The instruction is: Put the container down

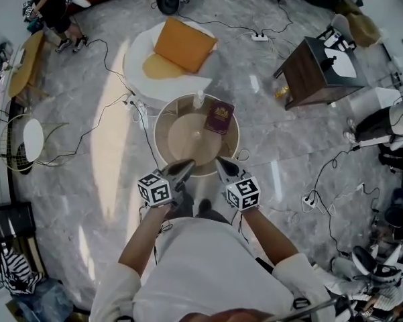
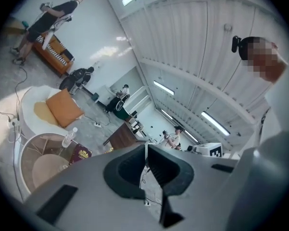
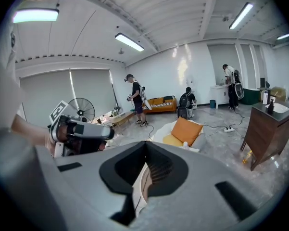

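Nearest the head camera, the person's forearms (image 1: 145, 239) are extended forward, and one gripper is held in each hand. The left gripper (image 1: 186, 166) is fully closed: in the left gripper view its two dark pads are seen pressed together with nothing between them. The right gripper (image 1: 222, 162) is likewise closed on nothing. Both tips are held over the near edge of the round glass table (image 1: 157, 139), well apart from everything standing on it. This posture is judged to suit a finished release rather than a carry. A marker cube (image 1: 154, 188) is fitted to each gripper; only square coded patterns are printed on it, no text.

At the far edge of the table a clear plastic bottle (image 1: 199, 100) is stood upright. Just beside it, toward the far-right edge, a maroon box (image 1: 219, 117) is placed. A gold emblem is printed on its face, but the lettering below it cannot be read. Which of the two is meant as the container cannot be settled. Either one is already resting on the table, so the task is judged complete.

Beyond the table, an orange cushion (image 1: 184, 43) is laid on a white round seat (image 1: 137, 52). A dark wooden side table (image 1: 315, 72) stands to the right, and a power strip (image 1: 259, 37) and cables are spread over the marble floor.
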The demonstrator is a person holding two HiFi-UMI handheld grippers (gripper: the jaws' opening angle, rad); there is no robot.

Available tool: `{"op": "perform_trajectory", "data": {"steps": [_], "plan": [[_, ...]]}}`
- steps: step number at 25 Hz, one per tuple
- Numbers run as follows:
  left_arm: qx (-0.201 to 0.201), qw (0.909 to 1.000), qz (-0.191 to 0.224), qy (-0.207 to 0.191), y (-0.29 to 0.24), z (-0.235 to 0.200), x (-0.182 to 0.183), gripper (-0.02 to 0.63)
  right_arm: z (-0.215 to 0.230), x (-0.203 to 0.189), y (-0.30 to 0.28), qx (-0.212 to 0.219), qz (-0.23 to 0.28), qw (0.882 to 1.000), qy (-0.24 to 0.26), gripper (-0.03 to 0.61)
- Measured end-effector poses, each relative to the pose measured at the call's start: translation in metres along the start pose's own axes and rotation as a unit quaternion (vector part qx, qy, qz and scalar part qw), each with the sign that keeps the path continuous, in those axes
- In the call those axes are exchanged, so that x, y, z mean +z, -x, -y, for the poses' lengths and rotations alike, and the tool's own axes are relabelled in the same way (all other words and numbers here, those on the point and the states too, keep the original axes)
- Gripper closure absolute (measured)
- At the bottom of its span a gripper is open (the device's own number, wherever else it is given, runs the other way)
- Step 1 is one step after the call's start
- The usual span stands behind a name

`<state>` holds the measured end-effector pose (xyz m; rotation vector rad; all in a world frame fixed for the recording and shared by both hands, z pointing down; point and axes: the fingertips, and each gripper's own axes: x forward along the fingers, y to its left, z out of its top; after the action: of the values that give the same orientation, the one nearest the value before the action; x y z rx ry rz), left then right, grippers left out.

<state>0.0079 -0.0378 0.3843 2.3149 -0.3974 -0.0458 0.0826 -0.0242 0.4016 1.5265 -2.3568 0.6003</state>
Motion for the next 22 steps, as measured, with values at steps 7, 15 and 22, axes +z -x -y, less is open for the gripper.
{"op": "perform_trajectory", "data": {"steps": [7, 15, 22], "plan": [[0.038, 0.9985, 0.036, -0.018, 0.021, 0.046, -0.027, 0.595, -0.015, -0.018, 0.058, 0.016, 0.009, 1.0, 0.014, 0.581], [0.07, 0.9967, 0.037, -0.019, 0.042, 0.09, -0.056, 0.595, -0.018, -0.037, 0.111, 0.009, -0.013, 0.999, 0.041, 0.581], [0.08, 0.9954, 0.041, -0.032, 0.06, 0.106, -0.052, 0.595, -0.021, -0.034, 0.13, -0.003, -0.013, 0.999, 0.048, 0.586]]}}
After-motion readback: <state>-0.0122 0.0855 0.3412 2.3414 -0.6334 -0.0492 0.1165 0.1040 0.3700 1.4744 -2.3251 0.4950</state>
